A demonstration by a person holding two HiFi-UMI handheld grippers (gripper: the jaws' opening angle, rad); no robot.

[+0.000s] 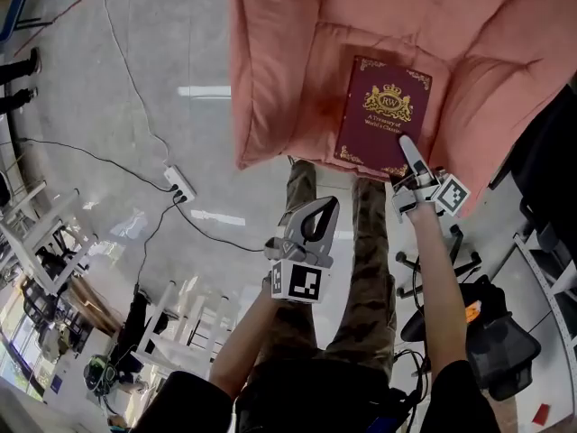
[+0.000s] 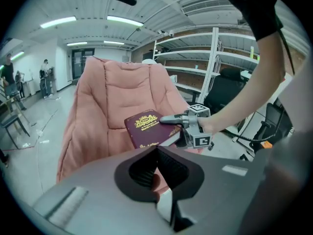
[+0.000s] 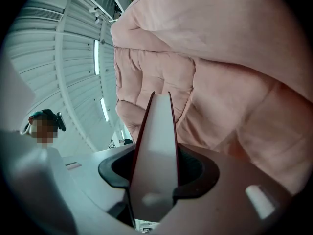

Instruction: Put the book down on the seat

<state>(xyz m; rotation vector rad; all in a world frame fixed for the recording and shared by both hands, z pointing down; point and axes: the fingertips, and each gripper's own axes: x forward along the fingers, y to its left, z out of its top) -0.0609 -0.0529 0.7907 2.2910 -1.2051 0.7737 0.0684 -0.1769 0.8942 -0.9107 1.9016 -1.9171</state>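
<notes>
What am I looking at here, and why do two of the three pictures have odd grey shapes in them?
No robot: a person holds a hand tool with two fingers in each hand. The head view is shot from the person's head, looking down; the two gripper views come from cameras riding on the tools, so the grey shapes are the tools themselves. The right gripper clamps the edge of a maroon book over the pink armchair; whether it rests there yet is unclear. The left gripper is shut and empty, above the person's legs.
</notes>
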